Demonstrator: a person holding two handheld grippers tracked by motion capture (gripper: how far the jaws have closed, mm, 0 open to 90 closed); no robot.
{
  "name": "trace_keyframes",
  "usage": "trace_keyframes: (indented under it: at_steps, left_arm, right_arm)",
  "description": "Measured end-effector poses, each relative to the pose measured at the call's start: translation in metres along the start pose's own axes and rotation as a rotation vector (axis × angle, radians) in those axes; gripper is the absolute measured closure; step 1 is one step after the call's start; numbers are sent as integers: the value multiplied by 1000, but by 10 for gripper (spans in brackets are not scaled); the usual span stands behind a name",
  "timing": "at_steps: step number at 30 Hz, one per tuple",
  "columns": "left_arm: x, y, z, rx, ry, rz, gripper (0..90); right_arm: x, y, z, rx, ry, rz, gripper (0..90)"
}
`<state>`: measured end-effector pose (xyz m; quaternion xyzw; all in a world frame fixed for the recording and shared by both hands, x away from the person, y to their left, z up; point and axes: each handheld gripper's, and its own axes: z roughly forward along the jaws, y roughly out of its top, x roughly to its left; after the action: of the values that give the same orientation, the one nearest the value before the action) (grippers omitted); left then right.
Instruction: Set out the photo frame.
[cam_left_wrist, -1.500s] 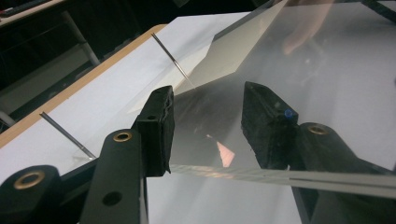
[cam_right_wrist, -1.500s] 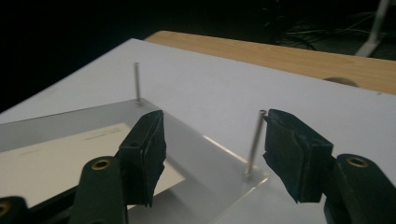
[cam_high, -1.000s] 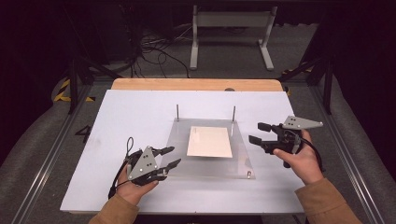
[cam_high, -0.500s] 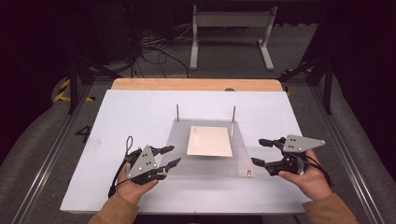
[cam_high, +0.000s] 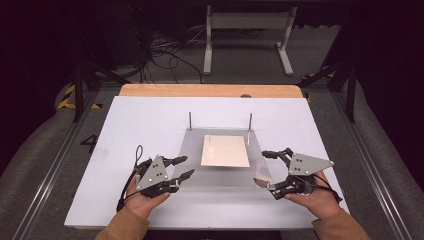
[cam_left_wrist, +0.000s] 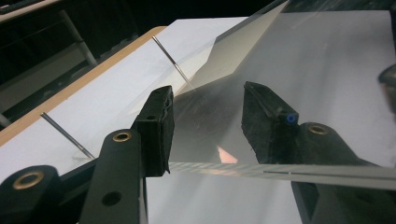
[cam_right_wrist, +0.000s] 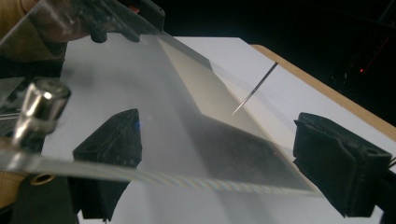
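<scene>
Clear acrylic plate (cam_high: 225, 160) sits on the white counter (cam_high: 150, 120) between both grippers, one cream sheet (cam_high: 225, 151) on or under it, can't tell which through the clear plastic

Left gripper (cam_high: 182, 167): jaws roughly half open, straddling the plate's near-left edge. In the left gripper view one pad is above the plate and the other shows through from below, with a gap to the surface, so no clamp yet as far as I can see

Right gripper (cam_high: 264, 167): jaws have just been opening, now wide, plate's right edge between them, pads clear of it. Nothing gripped

Judgement: both are lined up on opposite edges so the plate lifts level and the sheet doesn't slide

Two thin metal pins (cam_high: 190, 120) stand upright just past the plate's far edge, ahead of both grippers, likely locating stops. One shiny metal standoff (cam_right_wrist: 39, 107) at a plate corner near the right gripper

Count: 1 plate, 1 sheet, 2 pins, 1 standoff seen, 2 grippers
</scene>
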<state>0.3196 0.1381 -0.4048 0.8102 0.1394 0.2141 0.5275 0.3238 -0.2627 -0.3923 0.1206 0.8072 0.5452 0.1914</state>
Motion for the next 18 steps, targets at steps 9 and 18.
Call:
trace_keyframes:
  at_steps: [9, 18]
  left_arm:
    - [-1, 0, 0, -5, 0, -10, 527]
    - [1, 5, 1, -12, -3, -11, 535]
  right_arm:
    - [2, -2, 13, 9, -21, -67, 421]
    - [5, -2, 13, -14, -73, -132, 617]
